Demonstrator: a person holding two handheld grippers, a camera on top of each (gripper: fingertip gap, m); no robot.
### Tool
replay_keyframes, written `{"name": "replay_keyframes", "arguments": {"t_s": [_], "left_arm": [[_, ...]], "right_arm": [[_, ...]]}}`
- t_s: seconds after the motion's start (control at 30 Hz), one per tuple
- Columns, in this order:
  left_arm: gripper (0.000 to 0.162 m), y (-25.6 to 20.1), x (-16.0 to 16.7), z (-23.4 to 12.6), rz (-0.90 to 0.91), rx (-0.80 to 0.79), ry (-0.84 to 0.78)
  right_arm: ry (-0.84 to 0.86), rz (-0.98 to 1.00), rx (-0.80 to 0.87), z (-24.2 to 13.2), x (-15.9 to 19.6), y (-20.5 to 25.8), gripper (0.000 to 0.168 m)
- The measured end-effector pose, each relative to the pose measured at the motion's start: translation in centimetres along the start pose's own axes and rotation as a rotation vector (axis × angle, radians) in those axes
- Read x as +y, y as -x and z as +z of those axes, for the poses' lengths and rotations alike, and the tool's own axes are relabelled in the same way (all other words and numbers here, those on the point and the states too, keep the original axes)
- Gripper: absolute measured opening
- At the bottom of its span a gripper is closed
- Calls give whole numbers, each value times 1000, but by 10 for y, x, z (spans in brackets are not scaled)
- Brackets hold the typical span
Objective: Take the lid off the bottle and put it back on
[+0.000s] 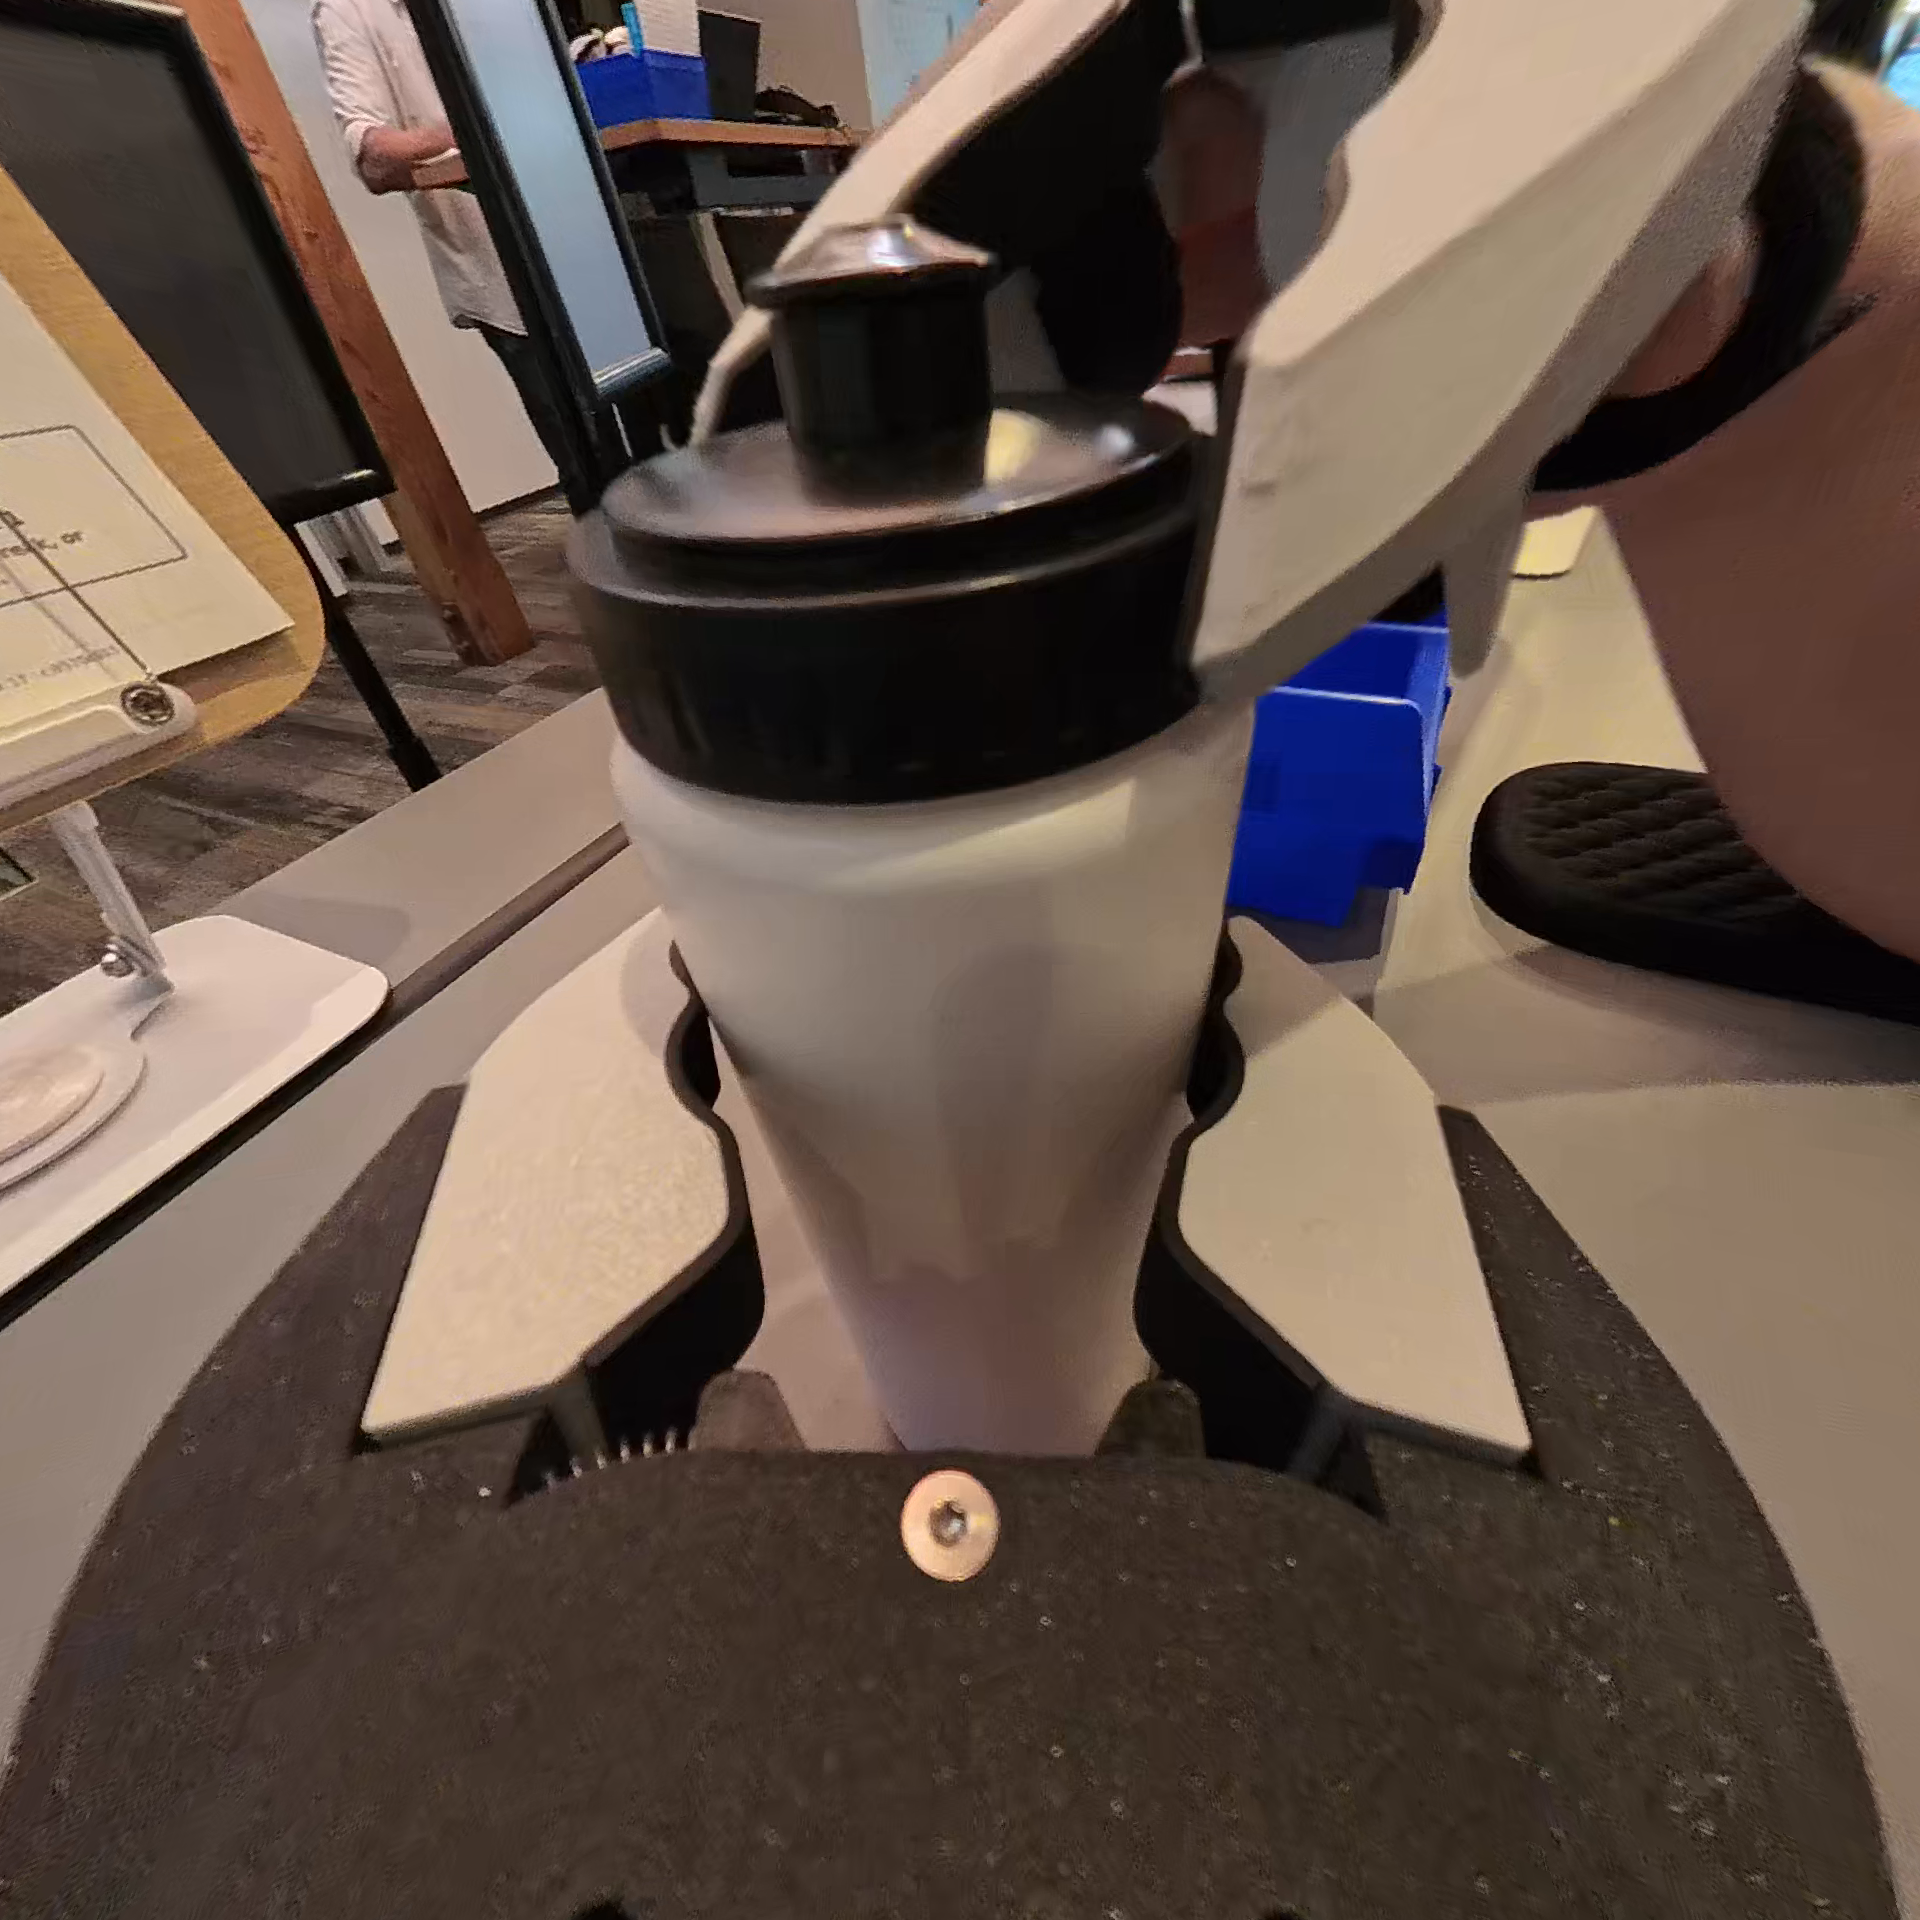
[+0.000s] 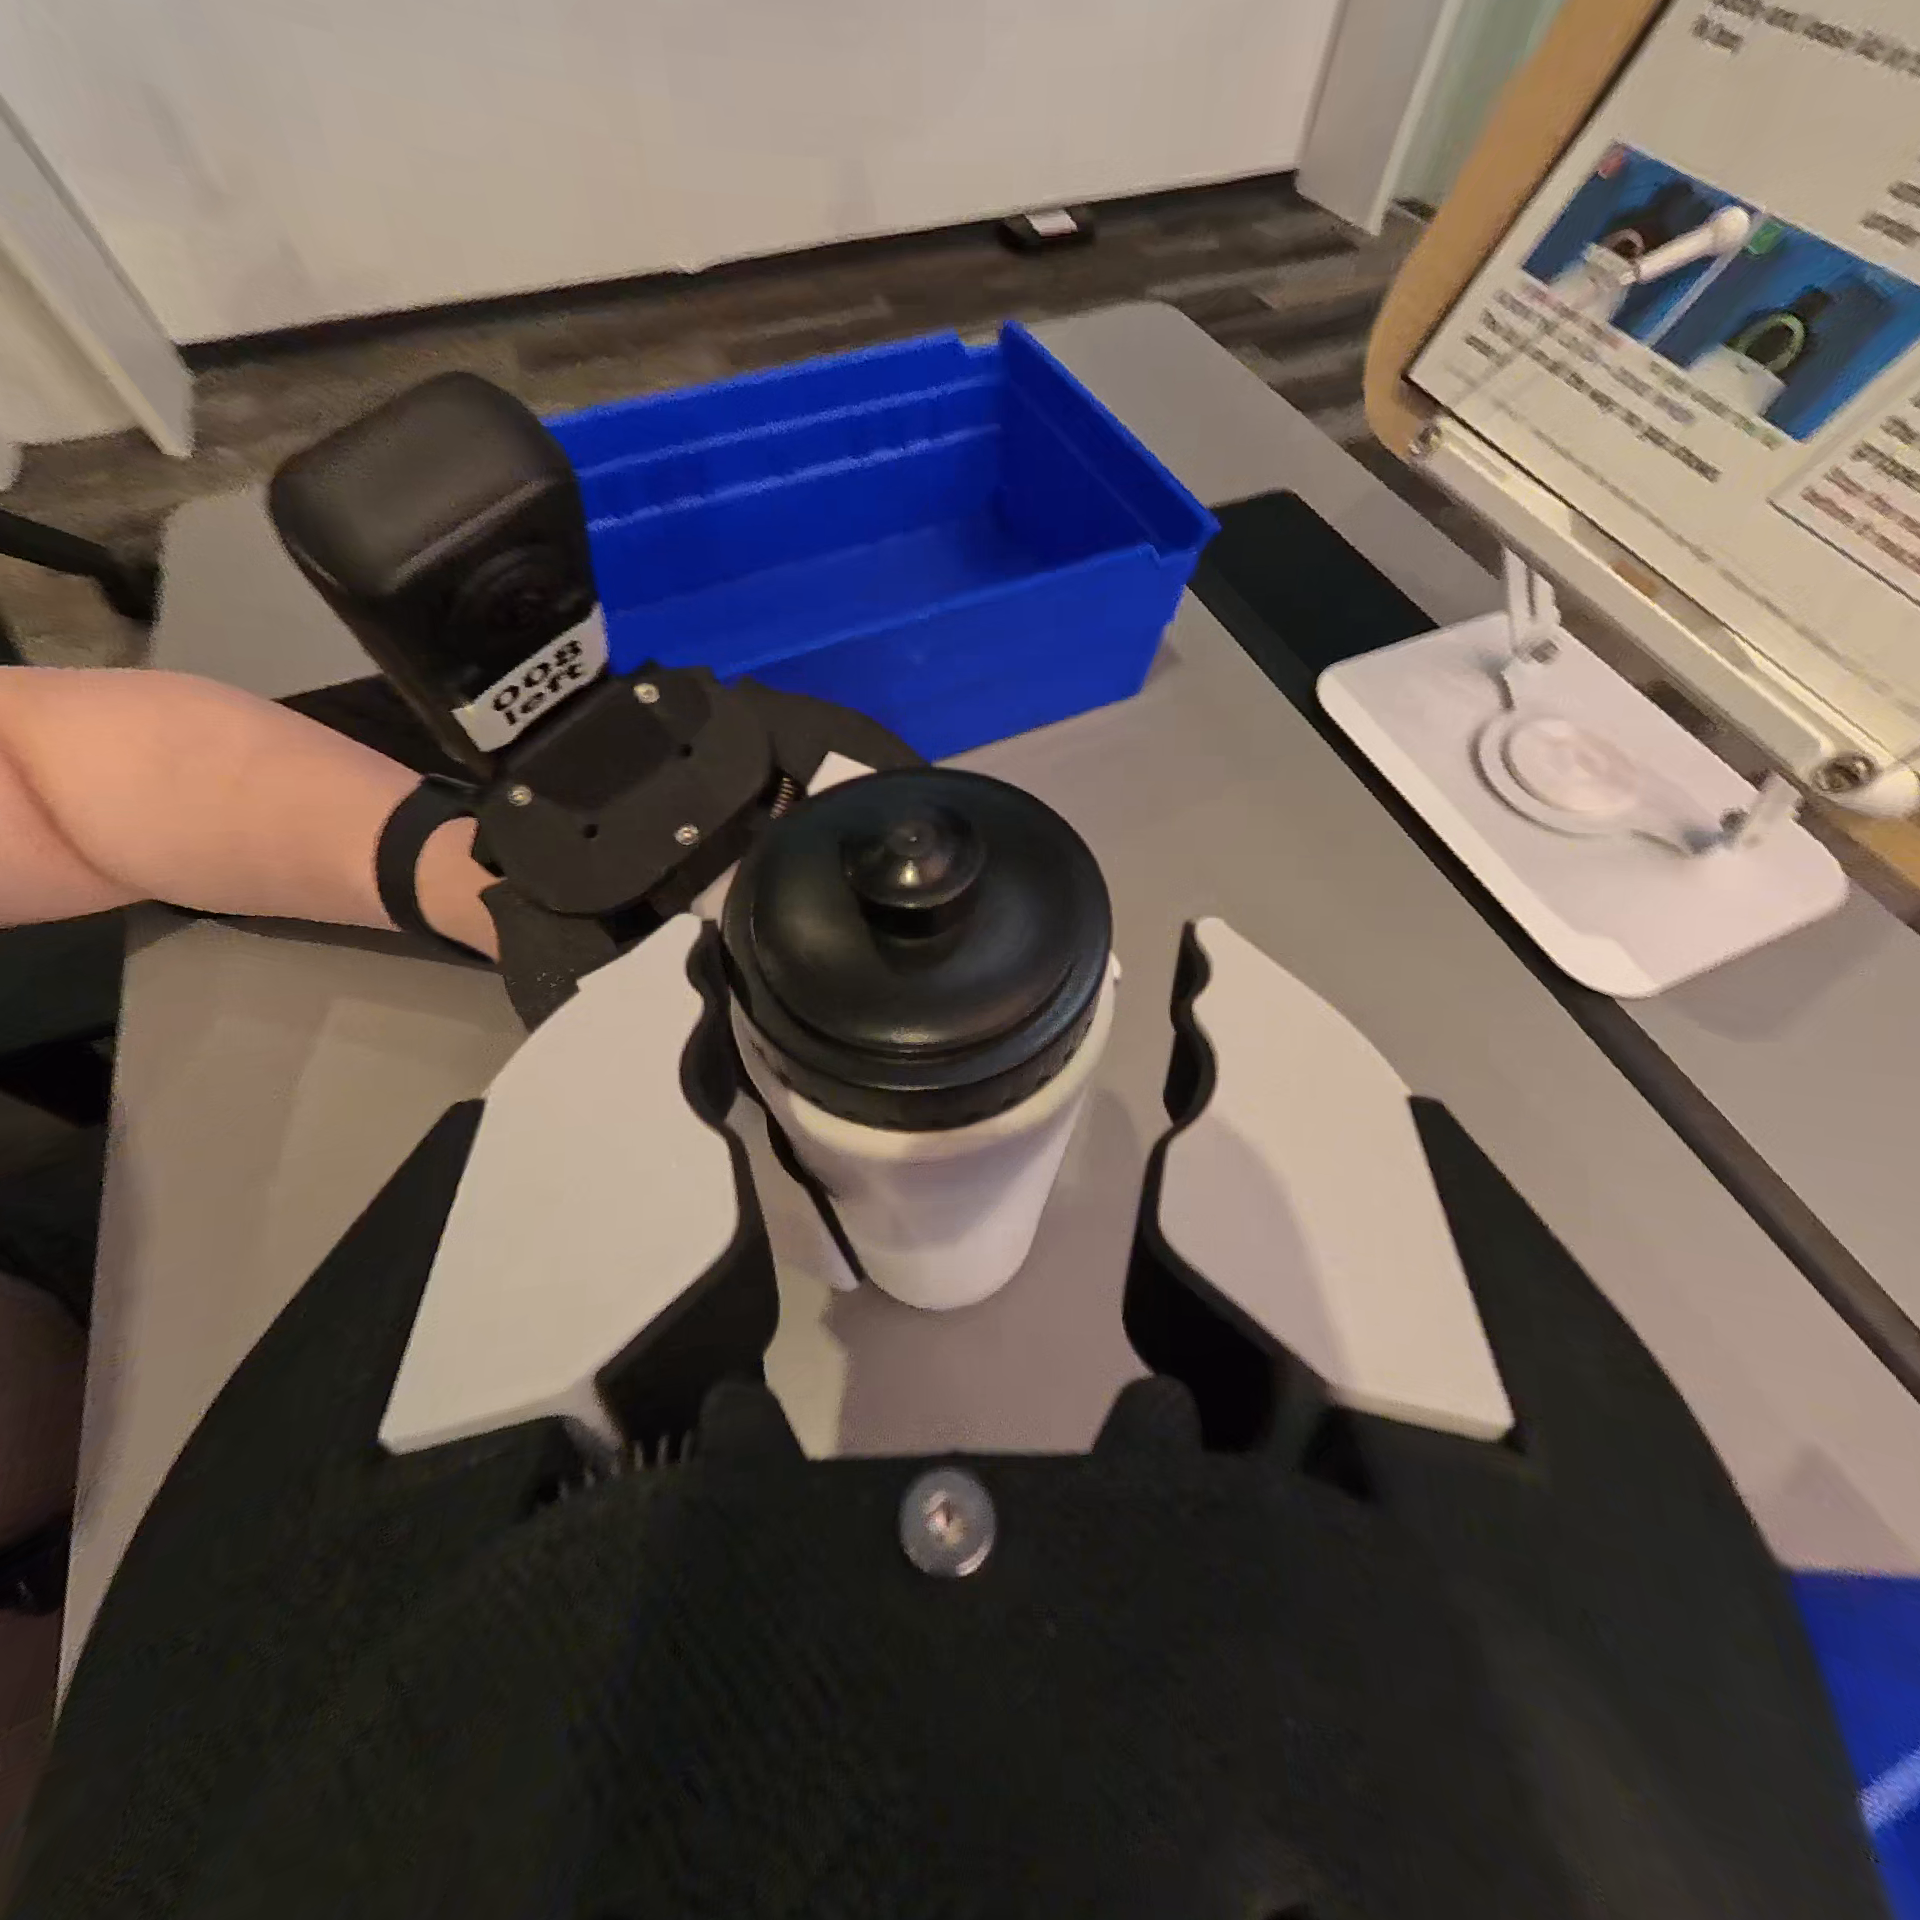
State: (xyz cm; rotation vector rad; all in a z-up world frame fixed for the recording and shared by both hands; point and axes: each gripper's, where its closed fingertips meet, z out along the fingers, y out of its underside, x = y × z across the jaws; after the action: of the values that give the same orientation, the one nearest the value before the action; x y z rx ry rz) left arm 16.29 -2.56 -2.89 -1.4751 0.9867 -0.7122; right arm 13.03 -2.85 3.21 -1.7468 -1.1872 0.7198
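Grey and flat, the desk [image 2: 1299, 790] carried everything that mattered.

At its middle the left claw [image 1: 951, 1049] was clamped on the white bottle [image 1: 935, 1039], its two pale fingers [image 1: 582, 1174] pressed against the lower body from either side, holding it upright. In the right wrist view that same claw reached in from the left, a black camera block above it and a person's strapped hand [image 2: 436, 883] behind it.

The right claw [image 2: 940, 997] hung above the bottle with its jaws spread wide around the black lid [image 2: 914, 987]. One finger [image 2: 613, 1091] lay close against the lid's ribbed edge on the left; the other stood clear on the right with grey desk showing between. From the left wrist view a pale fingertip sat right at the lid's rim, though whether it touched was hard to tell through the blur.

The lid was on the bottle's neck, its black pull-spout [image 2: 909, 873] pointing straight up.

Just behind the bottle stood a blue bin [image 2: 1091, 613]. To the right a white stand [image 2: 1558, 852] propped up a wood-backed board [image 2: 1455, 260] bearing a printed sheet with pictures. Farther off, beyond the desk's edge, lay dark patterned carpet [image 1: 260, 769], a wooden post, dark framed panels, and a person in a pale shirt [image 1: 416, 156] standing by another desk.
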Motion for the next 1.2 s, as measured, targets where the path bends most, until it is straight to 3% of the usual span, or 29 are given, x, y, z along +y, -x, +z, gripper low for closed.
{"name": "replay_keyframes", "arguments": {"t_s": [0.1, 0.83, 0.87, 0.93, 0.97, 1.2], "left_arm": [[90, 1, 0, 1, -7, -39, 5], [88, 0, -1, 8, 9, 28, 28], [90, 0, -2, 9, 24, 11, 29], [115, 4, -8, 15, 72, -46, 3], [116, 3, -9, 19, 96, -57, 4], [105, 5, -3, 27, 1, -61, 81]], "right_arm": [[26, 17, 45, 4, 0, 4, 74], [12, -31, -51, -5, 5, -3, 73], [13, -30, -44, -5, 4, -2, 73], [17, -23, -66, -2, 4, 4, 73], [24, -22, -81, -1, 4, 8, 74], [48, 19, 77, 2, 4, -7, 77]]}}
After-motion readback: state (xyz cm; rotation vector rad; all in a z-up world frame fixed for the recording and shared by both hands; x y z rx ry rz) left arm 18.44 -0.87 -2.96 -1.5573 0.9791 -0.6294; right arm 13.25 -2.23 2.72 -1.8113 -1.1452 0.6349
